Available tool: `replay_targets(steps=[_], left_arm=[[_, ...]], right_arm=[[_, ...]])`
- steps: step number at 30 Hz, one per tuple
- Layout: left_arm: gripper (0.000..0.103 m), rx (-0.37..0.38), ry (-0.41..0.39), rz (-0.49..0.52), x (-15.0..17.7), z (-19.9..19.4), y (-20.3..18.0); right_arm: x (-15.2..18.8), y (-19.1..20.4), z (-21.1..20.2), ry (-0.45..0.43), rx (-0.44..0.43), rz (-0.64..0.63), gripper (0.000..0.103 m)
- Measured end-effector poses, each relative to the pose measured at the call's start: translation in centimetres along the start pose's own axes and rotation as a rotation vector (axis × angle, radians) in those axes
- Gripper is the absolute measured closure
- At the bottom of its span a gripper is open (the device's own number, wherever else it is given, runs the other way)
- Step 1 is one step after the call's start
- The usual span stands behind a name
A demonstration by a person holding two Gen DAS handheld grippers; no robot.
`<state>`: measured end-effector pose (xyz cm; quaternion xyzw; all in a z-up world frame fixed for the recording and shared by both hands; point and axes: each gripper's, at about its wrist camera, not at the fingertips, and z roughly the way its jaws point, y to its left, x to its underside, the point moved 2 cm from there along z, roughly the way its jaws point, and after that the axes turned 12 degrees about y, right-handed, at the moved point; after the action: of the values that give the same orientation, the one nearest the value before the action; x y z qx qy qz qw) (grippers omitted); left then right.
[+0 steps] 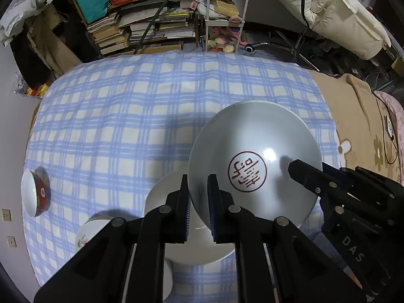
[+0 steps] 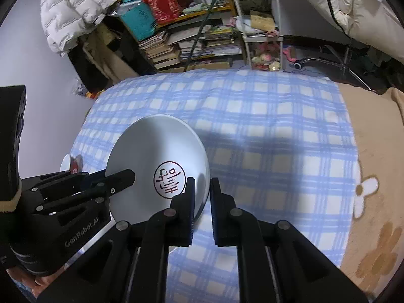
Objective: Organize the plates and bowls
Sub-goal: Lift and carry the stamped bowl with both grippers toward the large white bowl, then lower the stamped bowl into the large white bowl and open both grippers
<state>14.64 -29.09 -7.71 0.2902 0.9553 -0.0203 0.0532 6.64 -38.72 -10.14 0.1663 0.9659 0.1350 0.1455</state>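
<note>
A white plate with a red seal mark (image 1: 255,151) (image 2: 156,156) is held tilted above the blue checked cloth (image 1: 126,116). My left gripper (image 1: 198,184) is shut on its left rim. My right gripper (image 2: 202,186) is shut on its right rim; its finger (image 1: 310,176) lies over the plate's right edge. The left gripper's finger (image 2: 118,176) lies over the plate's left edge in the right wrist view. Below the held plate lies another white plate (image 1: 171,202). A white floral bowl (image 1: 93,229) stands at the lower left. A red bowl with a white inside (image 1: 35,194) (image 2: 72,162) stands at the far left.
The cloth-covered surface ends near a bookshelf with stacked books (image 1: 141,30) and a white rack (image 1: 224,12) at the back. A tan flowered blanket (image 2: 373,192) lies to the right. A chair with a cream jacket (image 1: 341,17) stands at the back right.
</note>
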Motion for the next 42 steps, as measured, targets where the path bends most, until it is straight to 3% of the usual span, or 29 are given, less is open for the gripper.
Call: replay_targets(steps=[17, 27, 42], left_arm=[[0.090, 0.001, 0.087, -0.060, 4.2, 3.9, 4.6], [0.090, 0.023, 0.136, -0.074, 4.9, 6.2, 5.2], [0.090, 0.029, 0.150, -0.114, 6.1, 7.6, 5.0]], right_arm=[[2.3, 4.1, 4.3, 0.068, -0.004, -0.057, 0.090], [3.1, 4.5, 6.7, 0.114, 0.055, -0.102, 0.090], [3.7, 3.8, 7.9, 0.143, 0.037, -0.111, 0.091]])
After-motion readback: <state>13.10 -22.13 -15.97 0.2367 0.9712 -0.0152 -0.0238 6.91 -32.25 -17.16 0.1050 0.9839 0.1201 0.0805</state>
